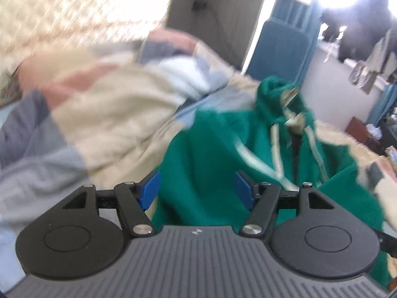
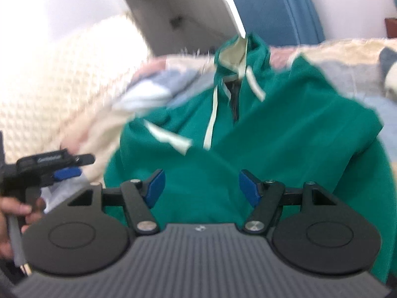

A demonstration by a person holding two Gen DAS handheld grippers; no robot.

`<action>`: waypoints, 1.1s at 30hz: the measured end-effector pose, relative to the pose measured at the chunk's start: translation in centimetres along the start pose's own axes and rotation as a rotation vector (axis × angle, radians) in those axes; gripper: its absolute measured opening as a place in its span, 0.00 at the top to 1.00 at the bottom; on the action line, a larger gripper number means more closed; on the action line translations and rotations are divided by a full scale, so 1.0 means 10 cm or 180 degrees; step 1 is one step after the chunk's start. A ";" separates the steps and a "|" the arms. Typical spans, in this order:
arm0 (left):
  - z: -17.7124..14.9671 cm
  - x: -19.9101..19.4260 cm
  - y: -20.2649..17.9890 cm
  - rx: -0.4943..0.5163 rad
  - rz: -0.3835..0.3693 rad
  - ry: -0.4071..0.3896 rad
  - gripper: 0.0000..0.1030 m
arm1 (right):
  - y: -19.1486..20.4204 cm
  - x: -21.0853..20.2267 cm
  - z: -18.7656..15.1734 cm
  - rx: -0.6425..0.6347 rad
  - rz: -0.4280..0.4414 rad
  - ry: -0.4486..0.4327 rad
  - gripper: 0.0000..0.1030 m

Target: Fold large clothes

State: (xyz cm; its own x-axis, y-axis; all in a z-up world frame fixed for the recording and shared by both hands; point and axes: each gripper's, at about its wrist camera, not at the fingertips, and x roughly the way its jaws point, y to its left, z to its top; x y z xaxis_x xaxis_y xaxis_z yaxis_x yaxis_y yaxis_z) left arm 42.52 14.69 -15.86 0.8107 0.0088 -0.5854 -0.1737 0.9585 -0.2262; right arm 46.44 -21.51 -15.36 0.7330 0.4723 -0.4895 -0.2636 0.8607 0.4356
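**Left wrist view: both grippers open over the green hoodie**

Left wrist view — left gripper (image 1: 197, 190) has its blue pads (image 1: 150, 191) set wide apart, nothing pinched between them; green fabric shows through the gap but the pads do not press on it. Frame is motion-blurred.

Right gripper (image 2: 199, 187) likewise stands wide, pads clear of the cloth, hovering above the lower front of the garment. In the right wrist view the left gripper appears at the left edge, held in a hand (image 2: 15, 213).

Green hoodie (image 2: 248, 136): lies front-up on the patchwork blanket (image 1: 104, 114) covering the bed, hood (image 2: 238, 49) at the far end with a pale lining showing, two cream drawstrings (image 2: 212, 121) trailing down the chest, short dark opening at the neck. One sleeve is folded across the front, its pale cuff band visible. Fabric rumpled, not flat.

Beyond the bed — a blue chair (image 1: 280, 47) and a pale quilted headboard (image 1: 62, 7).
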 end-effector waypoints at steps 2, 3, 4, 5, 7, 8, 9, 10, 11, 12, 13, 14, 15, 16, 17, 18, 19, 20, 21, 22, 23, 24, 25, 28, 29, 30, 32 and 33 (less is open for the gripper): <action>0.12 0.01 -0.17 0.0106 -0.0139 -0.0070 0.27 | 0.01 0.05 0.15 -0.0038 0.0030 -0.0049 0.33; 0.17 0.05 -0.25 0.0158 -0.0181 -0.0079 0.27 | 0.01 0.09 0.22 -0.0089 0.0029 -0.0069 0.33; 0.22 0.12 -0.36 0.0217 -0.0235 -0.0093 0.27 | 0.02 0.14 0.33 -0.0201 0.0041 -0.0085 0.33; 0.28 0.21 -0.48 0.0258 -0.0296 -0.0107 0.27 | 0.02 0.18 0.41 -0.0302 0.0042 -0.0126 0.34; 0.42 0.47 -0.70 0.0285 -0.0404 -0.0095 0.27 | -0.07 0.31 0.61 -0.0358 -0.0052 -0.0224 0.33; 0.48 0.61 -0.79 0.0279 -0.0429 -0.0067 0.27 | -0.14 0.41 0.72 -0.0310 -0.0055 -0.0239 0.32; 0.56 0.77 -0.88 0.0256 -0.0468 -0.0039 0.27 | -0.22 0.54 0.84 -0.0244 -0.0032 -0.0237 0.32; 0.64 0.95 -0.97 0.0211 -0.0510 -0.0020 0.27 | -0.29 0.67 0.94 -0.0209 -0.0038 -0.0234 0.32; 0.72 1.16 -1.05 0.0165 -0.0552 0.0005 0.27 | -0.36 0.82 1.06 -0.0191 -0.0073 -0.0245 0.32; 0.79 1.35 -1.13 0.0134 -0.0582 0.0023 0.27 | -0.40 0.95 1.15 -0.0192 -0.0101 -0.0272 0.32; 0.85 1.54 -1.20 0.0143 -0.0593 0.0032 0.27 | -0.49 1.14 1.29 -0.0184 -0.0140 -0.0309 0.32; 0.90 1.73 -1.28 0.0188 -0.0578 0.0032 0.27 | -0.57 1.29 1.36 -0.0160 -0.0186 -0.0332 0.33; 0.94 1.94 -1.37 0.0264 -0.0537 0.0029 0.27 | -0.67 1.47 1.46 -0.0105 -0.0269 -0.0344 0.33; 0.98 2.15 -1.45 0.0355 -0.0509 0.0015 0.27 | -0.78 1.66 1.57 -0.0028 -0.0376 -0.0355 0.33; 1.01 2.36 -1.52 0.0426 -0.0481 -0.0013 0.27 | -0.89 1.84 1.66 0.0044 -0.0449 -0.0365 0.32; 1.04 2.53 -1.57 0.0440 -0.0449 -0.0034 0.27 | -1.00 1.93 1.71 0.0117 -0.0473 -0.0371 0.31; 1.08 2.73 -1.62 0.0425 -0.0448 -0.0028 0.27 | -1.12 2.08 1.80 0.0220 -0.0478 -0.0356 0.31; 1.12 2.91 -1.65 0.0393 -0.0462 -0.0001 0.27 | -1.21 2.22 1.87 0.0298 -0.0480 -0.0326 0.28; 1.16 3.10 -1.69 0.0344 -0.0469 0.0015 0.27 | -1.31 2.37 1.96 0.0357 -0.0495 -0.0291 0.28; 1.18 3.23 -1.71 0.0306 -0.0476 0.0030 0.27 | -1.37 2.51 2.02 0.0379 -0.0516 -0.0254 0.28; 1.20 3.38 -1.72 0.0268 -0.0488 0.0060 0.27 | -1.44 2.67 2.08 0.0402 -0.0525 -0.0185 0.27; 1.21 3.50 -1.74 0.0229 -0.0487 0.0085 0.27 | -1.49 2.79 2.12 0.0436 -0.0522 -0.0116 0.27; 1.21 3.60 -1.75 0.0186 -0.0494 0.0073 0.27 | -1.53 2.92 2.16 0.0478 -0.0517 -0.0048 0.27; 1.20 3.77 -1.81 0.0215 -0.0420 0.0013 0.27 | -1.60 3.26 2.25 0.0530 -0.0436 -0.0032 0.28; 1.21 3.81 -1.82 0.0225 -0.0421 0.0004 0.27 | -1.61 3.35 2.28 0.0523 -0.0468 -0.0031 0.28; 1.22 3.86 -1.84 0.0248 -0.0425 -0.0013 0.27 | -1.62 3.44 2.29 0.0549 -0.0507 -0.0027 0.27; 1.26 3.94 -1.87 0.0312 -0.0393 -0.0003 0.30 | -1.64 3.53 2.31 0.0653 -0.0470 -0.0040 0.28; 1.27 4.00 -1.89 0.0351 -0.0370 0.0070 0.39 | -1.63 3.57 2.33 0.0643 -0.0425 -0.0056 0.39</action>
State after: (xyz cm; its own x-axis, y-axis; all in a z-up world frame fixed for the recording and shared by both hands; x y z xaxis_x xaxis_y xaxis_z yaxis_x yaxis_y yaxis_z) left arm 85.36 0.58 -25.13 0.8091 -0.1091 -0.5774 -0.0160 0.9781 -0.2073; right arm 91.52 -23.08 -22.39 0.7641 0.3519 -0.5406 -0.0339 0.8589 0.5111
